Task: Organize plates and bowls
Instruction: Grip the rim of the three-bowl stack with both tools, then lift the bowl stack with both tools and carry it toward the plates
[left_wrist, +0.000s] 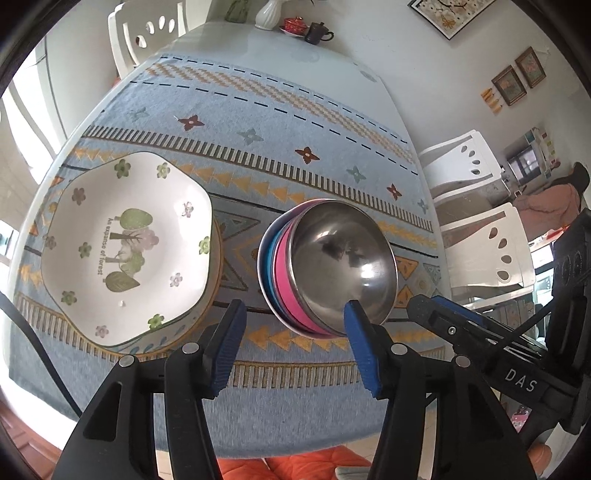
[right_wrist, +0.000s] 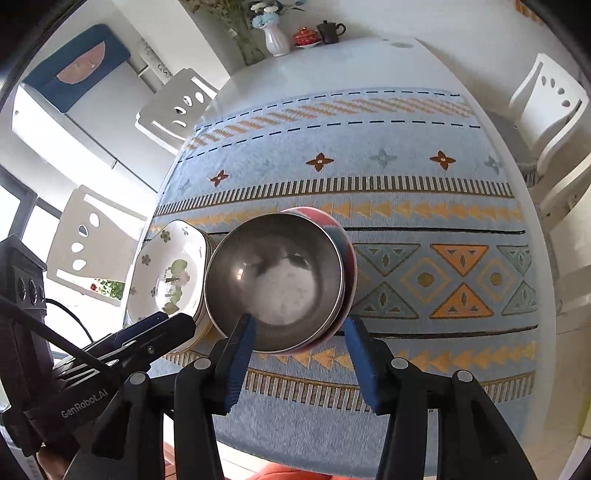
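- Bowls: a steel bowl (left_wrist: 343, 258) is nesting atop a stack of coloured bowls (left_wrist: 279, 266) on the patterned cloth (left_wrist: 258, 122).
- A flowered plate (left_wrist: 125, 247) is sitting at nine o'clock of that stack.
- The left gripper (left_wrist: 295, 325) is standing partly open, clamping nothing.
- The right gripper (right_wrist: 299, 332) is straddling the steel rim at six o'clock, jaws apart, not pressing.

The round polished steel bowl (left_wrist: 341, 258) gleams mirror-smooth. The white flower-printed ceramic plate (left_wrist: 125, 247) looks glossy and glazed. The blue woven patterned cloth (left_wrist: 258, 147) is matt and coarse over the smooth, pale counter (right_wrist: 332, 62).
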